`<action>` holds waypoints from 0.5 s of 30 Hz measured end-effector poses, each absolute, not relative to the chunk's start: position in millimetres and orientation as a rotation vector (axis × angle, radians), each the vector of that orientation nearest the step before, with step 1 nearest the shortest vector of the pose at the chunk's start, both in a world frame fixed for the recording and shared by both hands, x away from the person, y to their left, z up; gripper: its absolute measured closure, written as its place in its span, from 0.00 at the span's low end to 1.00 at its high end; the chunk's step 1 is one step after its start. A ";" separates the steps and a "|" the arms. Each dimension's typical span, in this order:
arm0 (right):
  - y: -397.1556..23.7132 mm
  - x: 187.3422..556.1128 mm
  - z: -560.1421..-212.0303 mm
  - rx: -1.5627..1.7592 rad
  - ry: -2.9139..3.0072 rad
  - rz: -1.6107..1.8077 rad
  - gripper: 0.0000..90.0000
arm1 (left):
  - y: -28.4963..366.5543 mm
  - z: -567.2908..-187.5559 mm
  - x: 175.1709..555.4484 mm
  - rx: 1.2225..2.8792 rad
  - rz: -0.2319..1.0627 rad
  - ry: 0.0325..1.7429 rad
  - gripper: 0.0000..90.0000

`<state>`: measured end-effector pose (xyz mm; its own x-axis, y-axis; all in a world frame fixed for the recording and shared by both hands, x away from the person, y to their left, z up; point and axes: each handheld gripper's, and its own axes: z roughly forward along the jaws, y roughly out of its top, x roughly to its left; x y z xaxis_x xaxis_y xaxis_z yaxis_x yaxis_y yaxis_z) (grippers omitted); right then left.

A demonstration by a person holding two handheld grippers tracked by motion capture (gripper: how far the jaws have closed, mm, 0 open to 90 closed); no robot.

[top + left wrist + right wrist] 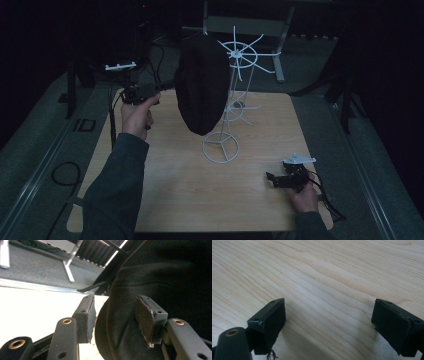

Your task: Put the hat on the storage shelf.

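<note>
Each hand-held gripper is black. The left hand-held gripper (116, 320) has two angular jaws faced with dark pads, frayed pale at the edges, on link arms fitted with brass-coloured bushings and small screw holes. The right hand-held gripper (272, 178) carries a grey three-cornered plate and a trailing black cable. Both sleeves are dark grey-green.

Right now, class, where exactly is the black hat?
In the high view the black hat hangs on the white wire stand at the table's far middle, just right of the left gripper, whose open jaws flank its edge.
</note>
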<state>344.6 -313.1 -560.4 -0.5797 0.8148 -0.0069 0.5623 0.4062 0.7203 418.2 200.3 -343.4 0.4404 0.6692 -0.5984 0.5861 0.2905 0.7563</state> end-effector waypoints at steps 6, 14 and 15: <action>-313.1 344.7 -560.4 1.187 2.310 0.978 0.13 | 200.6 -342.6 414.5 1.418 0.144 1.222 0.56; -313.1 344.7 -560.4 1.188 2.309 0.977 0.13 | 201.2 -336.4 402.3 1.456 0.254 1.222 0.56; -313.1 344.6 -560.4 1.188 2.310 0.978 0.13 | 204.0 -334.8 398.1 1.436 0.261 1.225 0.56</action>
<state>344.6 -313.1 -560.4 -0.5797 0.8148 -0.0062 0.5628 0.4059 0.7201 398.1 204.0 -334.8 0.4256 0.7731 -0.4703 0.5142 0.2210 0.8287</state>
